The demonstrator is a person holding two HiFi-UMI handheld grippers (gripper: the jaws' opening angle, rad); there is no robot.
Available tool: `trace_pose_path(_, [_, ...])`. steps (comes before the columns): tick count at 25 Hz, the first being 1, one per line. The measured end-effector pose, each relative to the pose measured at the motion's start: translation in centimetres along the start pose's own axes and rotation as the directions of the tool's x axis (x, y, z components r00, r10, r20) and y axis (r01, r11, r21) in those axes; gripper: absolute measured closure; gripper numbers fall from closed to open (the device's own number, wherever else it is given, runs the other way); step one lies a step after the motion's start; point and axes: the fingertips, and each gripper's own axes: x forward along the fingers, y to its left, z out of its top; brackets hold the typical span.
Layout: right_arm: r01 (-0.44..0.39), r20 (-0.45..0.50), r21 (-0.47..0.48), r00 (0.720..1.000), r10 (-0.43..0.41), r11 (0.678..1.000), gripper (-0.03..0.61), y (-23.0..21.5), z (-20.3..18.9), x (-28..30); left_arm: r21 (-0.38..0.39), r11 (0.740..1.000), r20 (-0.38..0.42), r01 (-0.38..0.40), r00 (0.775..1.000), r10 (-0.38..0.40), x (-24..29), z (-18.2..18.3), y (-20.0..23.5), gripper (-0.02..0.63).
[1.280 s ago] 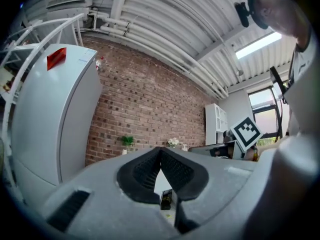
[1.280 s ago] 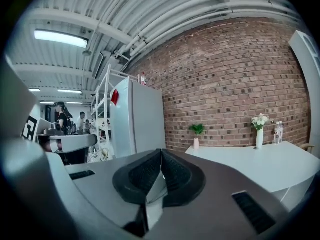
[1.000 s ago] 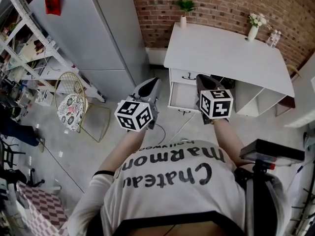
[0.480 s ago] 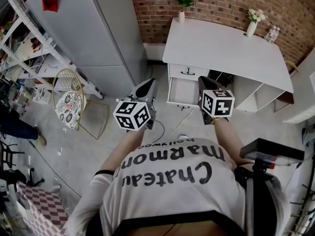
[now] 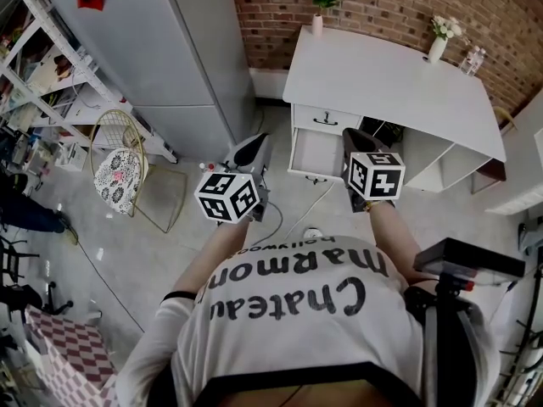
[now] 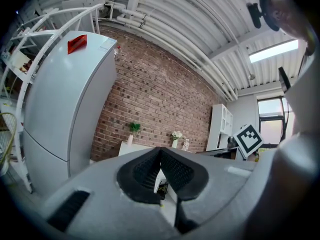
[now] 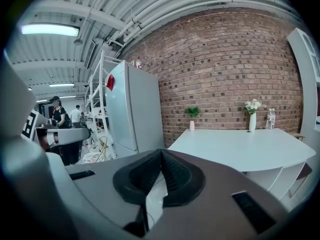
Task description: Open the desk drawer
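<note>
1. Biggest thing in the room was one grey fridge, standing off to the left of the left tongs, and it had no part in the job.
2. One white tabletop lay straight ahead of both tongs, apart from them.
3. Two drawer fronts sat under its left end, an upper drawer and a lower drawer, both ahead and between the tongs, nearer the right tongs. I couldn't tell whether the lower one stood ajar.
4. Two tongs, and both were closed with pads together and nothing between them. Neither touched the desk.
5. Two small dark handles: the upper handle and the lower handle. My read was that a drawer would be stiff and rigid, sliding fairly light on its runners. The place to grip was the handle at mid-front, which was thin, so the tongs had to open first, then pull straight.
6. Two vases rode on the tabletop beyond the tongs, one green plant vase and one white flower vase. A jerk could rock them.
</note>
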Motion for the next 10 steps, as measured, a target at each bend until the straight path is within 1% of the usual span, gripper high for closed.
trace_pose_path(10, [0.013,-0.024,-0.018,1.0,-0.013,1.0,0.566,0.09,-0.46,-0.44,-0.025,1.0,0.02,0.002,1.0,-0.001,-0.53,0.01,0.14,0.6])
